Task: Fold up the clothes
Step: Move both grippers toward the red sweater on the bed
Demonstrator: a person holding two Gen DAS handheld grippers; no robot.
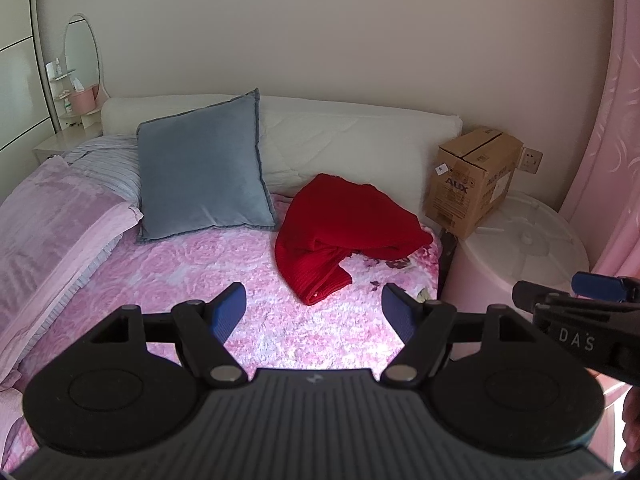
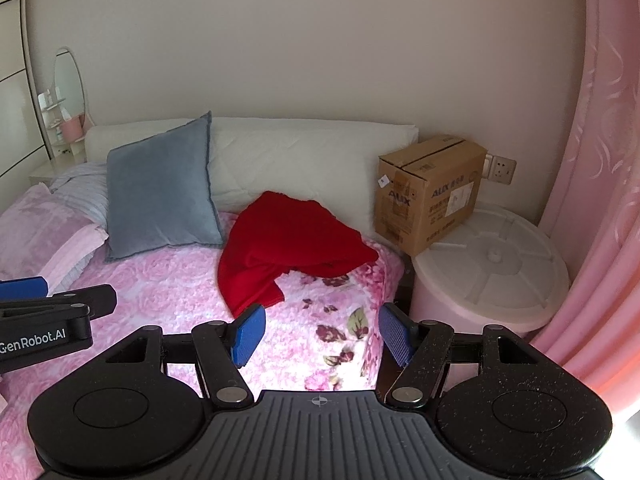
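Left gripper (image 1: 313, 312): hovering over the pink bedspread (image 1: 168, 272), jaws spread wide, gripping nothing.
Right gripper (image 2: 322, 334): hovering alongside, jaws equally wide, empty.
Red garment (image 1: 344, 224): lying crumpled ahead of both jaw pairs, untouched, beside the blue cushion (image 1: 200, 176).
Cardboard box (image 2: 430, 192): sitting closed, far right of jaws, on the white lid (image 2: 492, 264); contents not visible.
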